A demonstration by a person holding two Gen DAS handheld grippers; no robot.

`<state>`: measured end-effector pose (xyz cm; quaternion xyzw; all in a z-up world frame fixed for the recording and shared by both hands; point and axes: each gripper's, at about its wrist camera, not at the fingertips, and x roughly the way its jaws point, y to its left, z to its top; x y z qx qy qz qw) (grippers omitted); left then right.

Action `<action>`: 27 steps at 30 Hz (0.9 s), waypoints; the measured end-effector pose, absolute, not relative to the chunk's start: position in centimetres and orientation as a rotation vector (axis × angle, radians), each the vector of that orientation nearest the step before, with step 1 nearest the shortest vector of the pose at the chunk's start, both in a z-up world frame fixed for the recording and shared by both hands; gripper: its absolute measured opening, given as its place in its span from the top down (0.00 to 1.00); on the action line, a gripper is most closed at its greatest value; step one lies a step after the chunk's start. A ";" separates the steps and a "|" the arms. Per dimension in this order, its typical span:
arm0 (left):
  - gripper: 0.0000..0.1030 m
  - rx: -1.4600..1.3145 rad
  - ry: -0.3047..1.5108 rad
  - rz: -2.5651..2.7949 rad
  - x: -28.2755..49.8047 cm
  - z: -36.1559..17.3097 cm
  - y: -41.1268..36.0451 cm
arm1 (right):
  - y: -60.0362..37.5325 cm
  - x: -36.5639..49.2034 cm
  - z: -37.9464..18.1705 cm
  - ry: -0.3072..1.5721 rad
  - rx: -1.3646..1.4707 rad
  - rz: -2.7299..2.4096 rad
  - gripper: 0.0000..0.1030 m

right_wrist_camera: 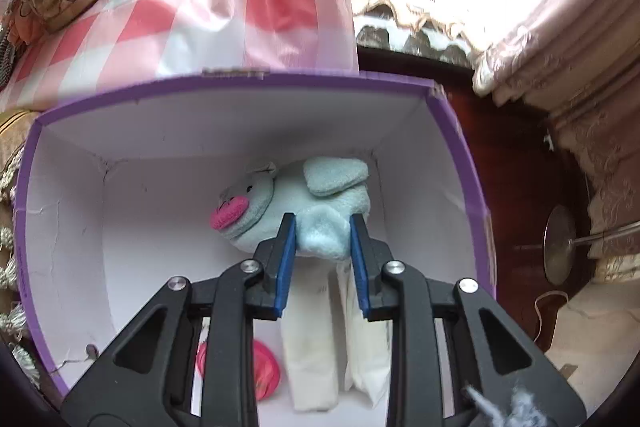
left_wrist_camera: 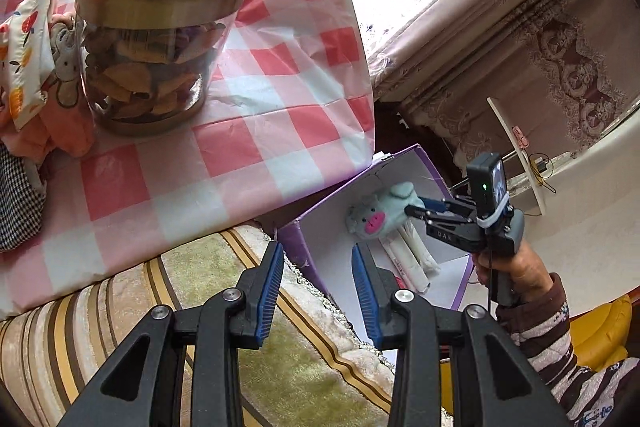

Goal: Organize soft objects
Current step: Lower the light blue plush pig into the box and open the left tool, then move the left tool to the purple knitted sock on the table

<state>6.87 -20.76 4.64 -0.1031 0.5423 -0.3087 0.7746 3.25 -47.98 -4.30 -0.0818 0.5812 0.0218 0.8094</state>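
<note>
Worktop [left_wrist_camera: 240, 131]: pink-checked cloth, carrying nothing needed now.
Purple cardboard box [right_wrist_camera: 248, 83]: holding the pale-blue plush pig [right_wrist_camera: 320, 195].
Right tongs [right_wrist_camera: 322, 227]: clamping the pig's edge; squeeze gently, lifting straight.
Left tongs [left_wrist_camera: 318, 259]: hanging apart, empty.

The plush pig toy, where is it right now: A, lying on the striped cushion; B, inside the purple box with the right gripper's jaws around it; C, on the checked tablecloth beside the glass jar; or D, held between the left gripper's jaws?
B: the plush pig toy sits inside the purple box, with the right gripper pinching its pale blue body.
</note>
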 end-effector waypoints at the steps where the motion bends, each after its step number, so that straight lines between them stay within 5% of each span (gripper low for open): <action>1: 0.64 -0.224 1.170 -0.670 6.8 4.8 -20.6 | -47.7 3.8 -5.1 1.262 -0.184 0.041 0.71; 7: 0.64 -0.241 1.153 -0.649 6.3 5.3 -18.7 | -48.8 5.9 -8.9 1.382 -0.286 -0.109 0.62; 11: 0.58 -0.268 1.140 -0.589 5.4 5.4 -15.7 | -48.3 5.1 -8.4 1.368 -0.309 -0.129 0.37; 27: 0.47 -0.324 0.916 -0.060 4.7 7.5 2.5 | -40.1 1.4 6.9 1.033 -0.133 0.048 0.24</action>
